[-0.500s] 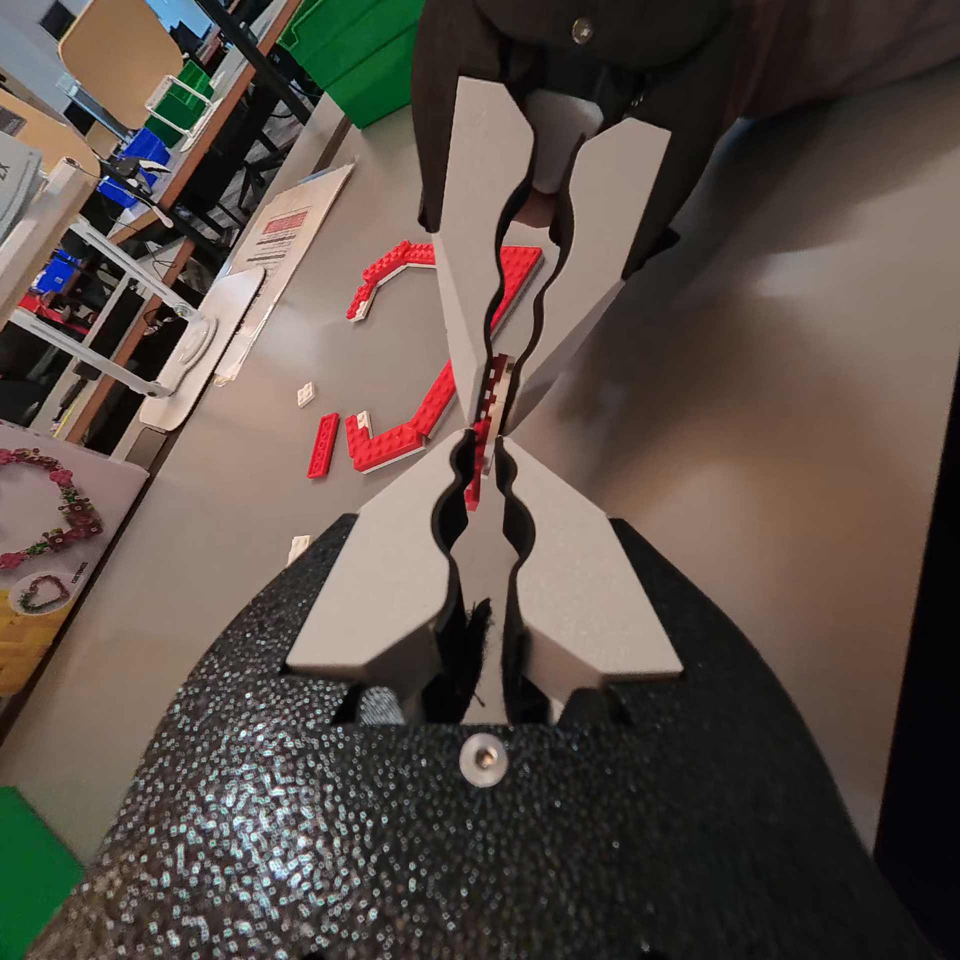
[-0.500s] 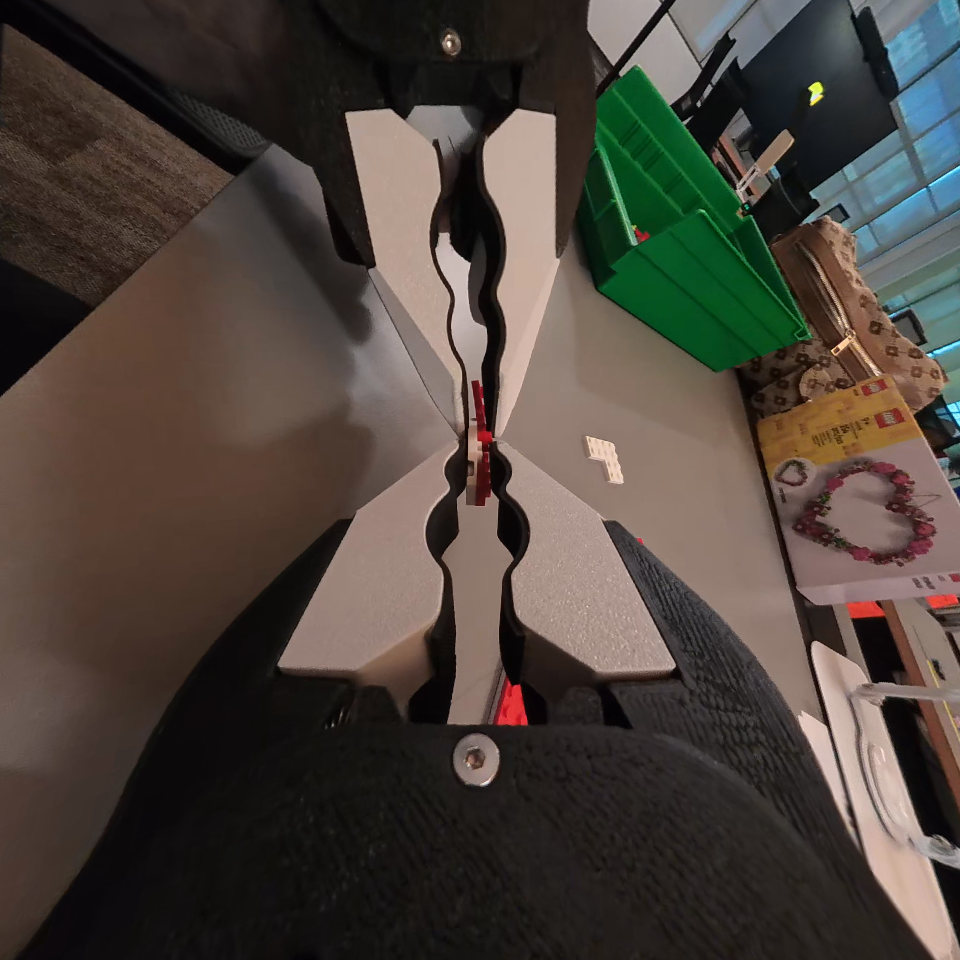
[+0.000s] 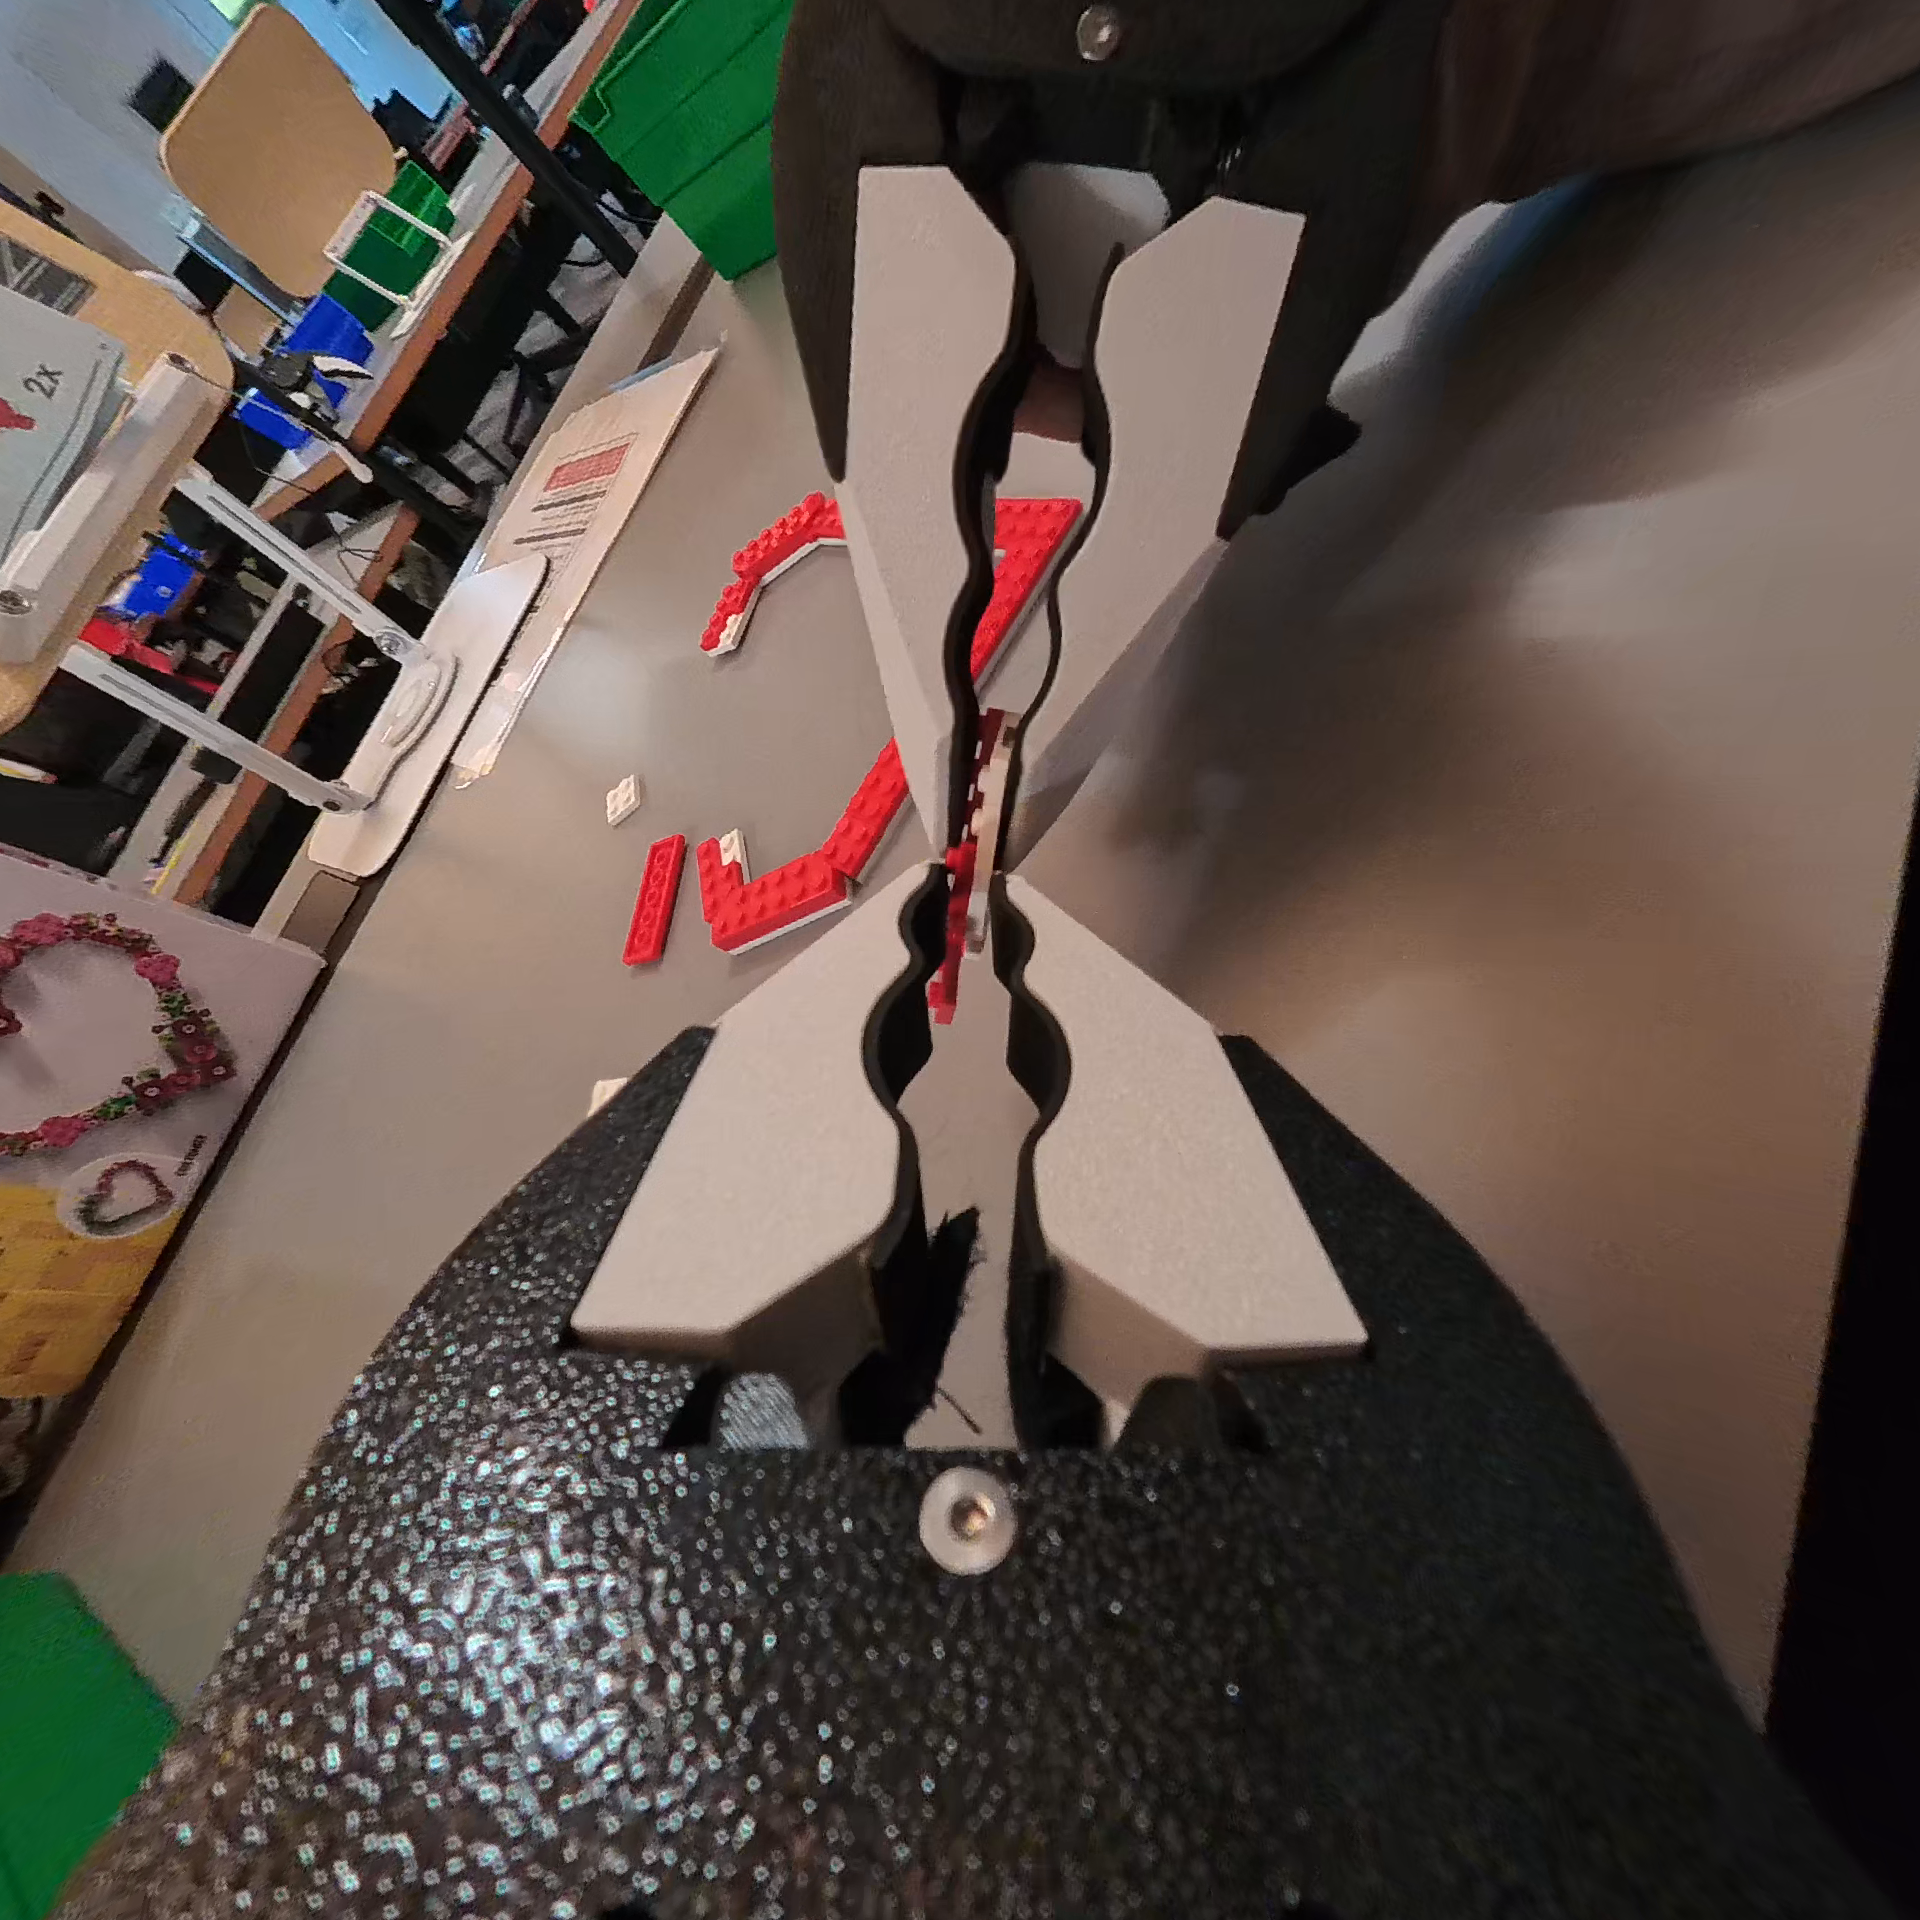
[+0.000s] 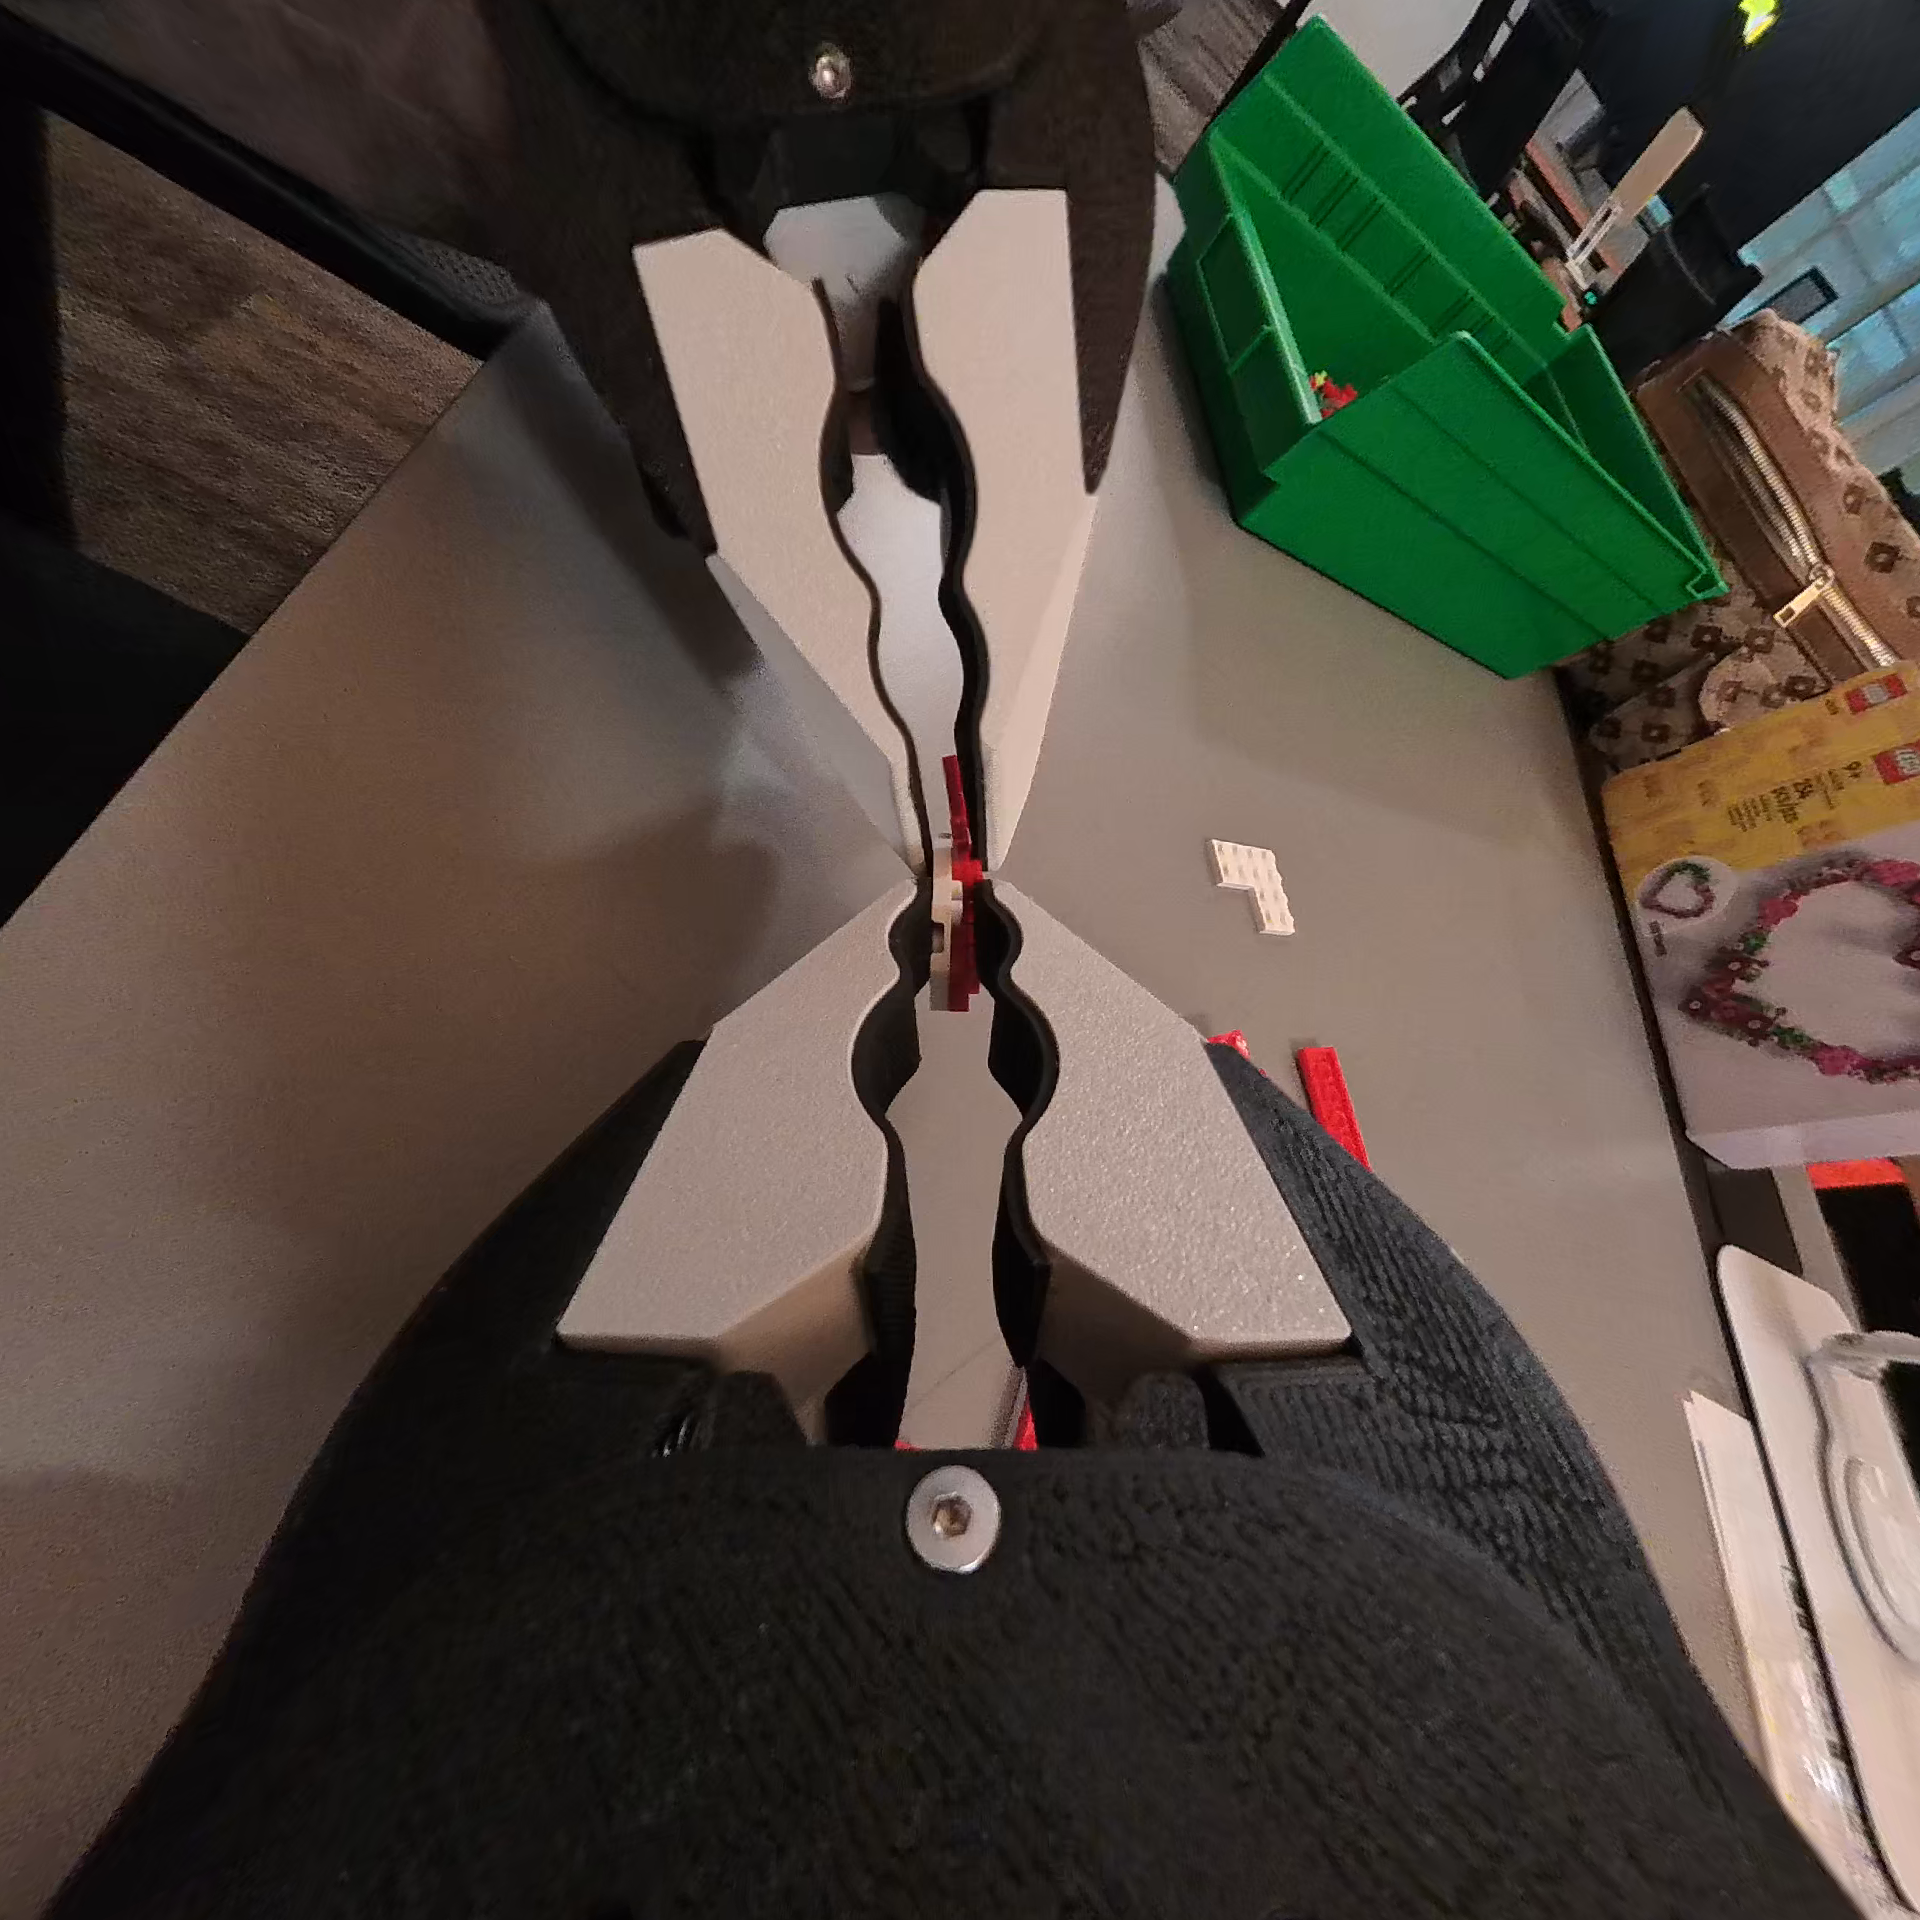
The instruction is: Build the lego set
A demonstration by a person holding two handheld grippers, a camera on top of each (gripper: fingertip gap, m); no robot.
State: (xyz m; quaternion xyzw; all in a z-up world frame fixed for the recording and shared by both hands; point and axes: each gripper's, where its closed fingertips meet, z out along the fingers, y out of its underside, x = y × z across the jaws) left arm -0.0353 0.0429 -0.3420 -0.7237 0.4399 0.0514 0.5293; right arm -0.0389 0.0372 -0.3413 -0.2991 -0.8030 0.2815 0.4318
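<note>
Tip to tip above the tabletop (image 3: pixel 1455 831), we hold one thin red-and-white brick piece (image 3: pixel 971 862) between both tools: our left gripper (image 3: pixel 961 894) is clamped on its near end, our right gripper (image 4: pixel 956 914) clamped on the other, the two facing each other. To seat the layers well, we judge the squeeze should run straight along the piece, both grips square, with no twist that could pop the plates apart. Beyond on the tabletop lie the red frame sections (image 3: pixel 821 862), a loose red strip (image 3: pixel 655 899) just beside them and a small white plate (image 3: pixel 621 800). Farther off stand the green bins (image 4: pixel 1455 436) and the set's box (image 4: pixel 1787 935).
</note>
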